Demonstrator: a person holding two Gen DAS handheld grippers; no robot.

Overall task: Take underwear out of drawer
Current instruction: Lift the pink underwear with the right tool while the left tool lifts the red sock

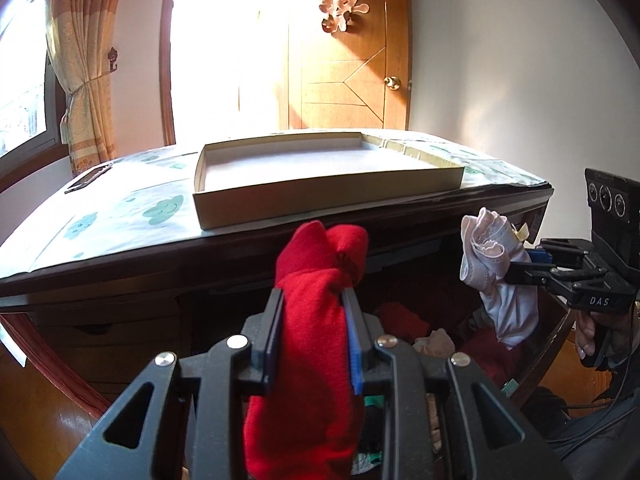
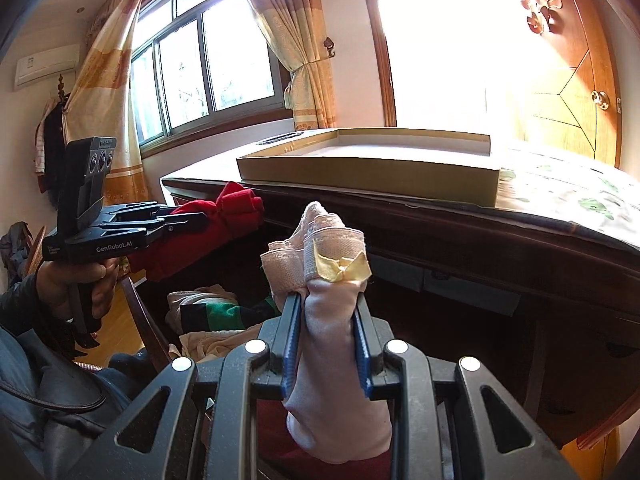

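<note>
Both raised: left gripper (image 1: 316,300) pinches red underwear (image 1: 312,344), right gripper (image 2: 328,304) pinches pink underwear (image 2: 336,344)

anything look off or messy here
Nothing looks damaged or spilled. The open drawer holds a loose jumble of clothes rather than folded stacks. The left claw is shut on red underwear, the right claw on pale pink underwear, both lifted clear. The cardboard tray sits empty.
</note>
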